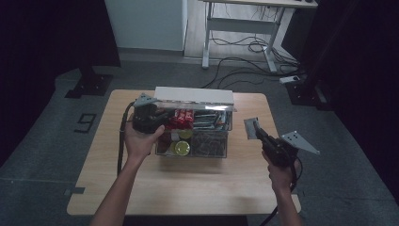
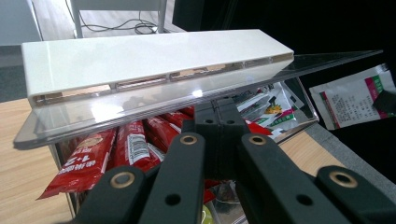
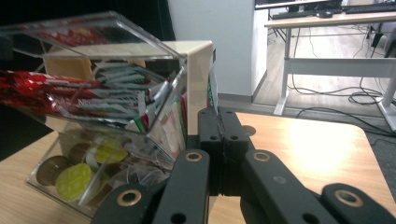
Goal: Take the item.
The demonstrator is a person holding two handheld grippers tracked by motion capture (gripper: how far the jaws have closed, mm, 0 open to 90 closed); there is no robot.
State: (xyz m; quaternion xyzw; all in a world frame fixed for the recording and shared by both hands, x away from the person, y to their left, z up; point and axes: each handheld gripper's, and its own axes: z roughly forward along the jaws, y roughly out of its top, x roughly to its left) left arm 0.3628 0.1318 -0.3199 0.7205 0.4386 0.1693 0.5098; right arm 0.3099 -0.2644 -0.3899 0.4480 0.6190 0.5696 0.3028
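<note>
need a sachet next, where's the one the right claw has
The sachet is pinched in the right claw, in the high view above the table's right part, just right of the clear box.

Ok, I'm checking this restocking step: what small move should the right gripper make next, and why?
Probably carry the sachet in the right gripper leftward over the clear box, since the left gripper seems to hold its clear lid raised.

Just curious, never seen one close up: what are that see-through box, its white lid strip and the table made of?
Box: likely clear acrylic, glossy; the packets inside show through it.
White lid strip: looks like smooth glossy plastic, catching light.
Table: pale wood-grain top, matte, possibly laminate.
</note>
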